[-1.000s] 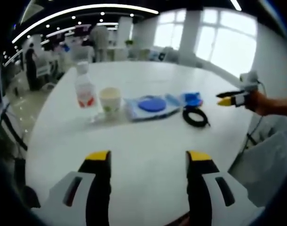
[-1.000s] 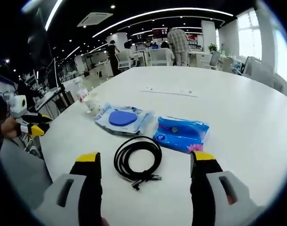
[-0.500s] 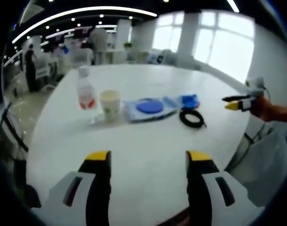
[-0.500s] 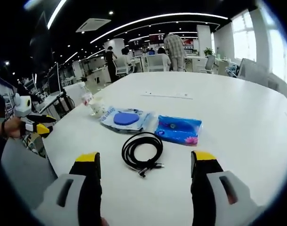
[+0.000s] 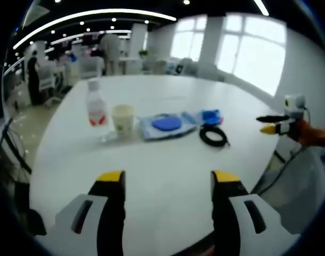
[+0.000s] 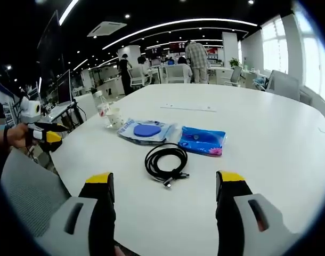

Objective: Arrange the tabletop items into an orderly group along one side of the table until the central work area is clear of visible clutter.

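Observation:
On the white table (image 5: 152, 160) a row of items lies: a clear bottle with a red label (image 5: 95, 106), a paper cup (image 5: 123, 118), a clear pouch with a blue disc (image 5: 165, 125), a blue wipes pack (image 5: 210, 116) and a coiled black cable (image 5: 213, 135). In the right gripper view the cable (image 6: 165, 162) lies nearest, with the wipes pack (image 6: 201, 141), pouch (image 6: 146, 131), cup (image 6: 115, 118) and bottle (image 6: 102, 106) beyond. My left gripper (image 5: 165, 184) is open over bare table. My right gripper (image 6: 165, 186) is open, short of the cable, and appears at the right (image 5: 274, 124).
A flat white strip (image 6: 188, 108) lies farther along the table (image 6: 269, 138). Office chairs (image 6: 176, 66) and people (image 6: 197, 53) stand beyond the far end. A grey chair back (image 6: 24, 186) sits at the left, and a hand holds the left gripper (image 6: 45, 133) there.
Both cameras have pulled back from the table, so the items look smaller and farther. The items have not moved and both grippers stay open.

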`<state>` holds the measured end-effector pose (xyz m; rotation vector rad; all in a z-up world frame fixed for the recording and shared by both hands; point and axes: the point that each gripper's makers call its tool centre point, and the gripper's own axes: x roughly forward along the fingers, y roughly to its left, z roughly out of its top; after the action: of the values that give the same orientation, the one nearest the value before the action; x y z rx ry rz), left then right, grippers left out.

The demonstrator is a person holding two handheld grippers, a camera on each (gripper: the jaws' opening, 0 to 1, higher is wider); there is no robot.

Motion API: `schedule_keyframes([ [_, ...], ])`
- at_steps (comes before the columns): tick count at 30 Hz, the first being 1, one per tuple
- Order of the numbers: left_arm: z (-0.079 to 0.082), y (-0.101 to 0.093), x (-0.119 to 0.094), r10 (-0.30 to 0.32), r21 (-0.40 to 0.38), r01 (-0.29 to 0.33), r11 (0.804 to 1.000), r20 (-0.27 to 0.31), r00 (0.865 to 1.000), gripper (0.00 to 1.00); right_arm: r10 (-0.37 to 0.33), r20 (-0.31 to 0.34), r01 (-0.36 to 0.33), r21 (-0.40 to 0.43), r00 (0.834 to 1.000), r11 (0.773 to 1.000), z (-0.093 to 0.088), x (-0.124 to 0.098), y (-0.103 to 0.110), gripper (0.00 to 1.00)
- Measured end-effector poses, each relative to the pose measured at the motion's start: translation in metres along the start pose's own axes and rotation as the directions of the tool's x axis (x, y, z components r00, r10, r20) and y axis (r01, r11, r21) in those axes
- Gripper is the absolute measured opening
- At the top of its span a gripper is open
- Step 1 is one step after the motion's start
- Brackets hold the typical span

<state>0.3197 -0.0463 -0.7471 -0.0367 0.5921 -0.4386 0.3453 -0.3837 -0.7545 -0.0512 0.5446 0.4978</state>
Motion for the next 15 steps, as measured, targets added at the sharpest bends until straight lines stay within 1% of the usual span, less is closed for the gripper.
schedule_keyframes([
  [5, 0.0002, 0.0007, -0.0026, 0.003, 0.0, -0.003, 1.0, 0.0, 1.0, 0.61, -0.006, 0.011, 0.006, 0.014, 1.0, 1.0, 0.0006, -0.0042, -0.0034, 0.78],
  [9, 0.0003, -0.0013, -0.0024, -0.001, 0.001, 0.001, 1.0, 0.0, 1.0, 0.62, -0.007, 0.014, 0.007, 0.011, 1.0, 1.0, 0.0012, -0.0046, -0.0023, 0.78],
  [12, 0.0019, -0.0043, -0.0022, -0.017, -0.01, 0.017, 1.0, 0.007, 1.0, 0.62, -0.005, 0.012, 0.005, 0.019, 1.0, 1.0, -0.0001, -0.0053, -0.0008, 0.78],
  [15, 0.0012, -0.0036, -0.0028, -0.011, -0.004, 0.011, 1.0, 0.004, 1.0, 0.63, -0.001, 0.009, 0.0, 0.016, 1.0, 1.0, -0.0012, -0.0064, 0.0017, 0.78],
])
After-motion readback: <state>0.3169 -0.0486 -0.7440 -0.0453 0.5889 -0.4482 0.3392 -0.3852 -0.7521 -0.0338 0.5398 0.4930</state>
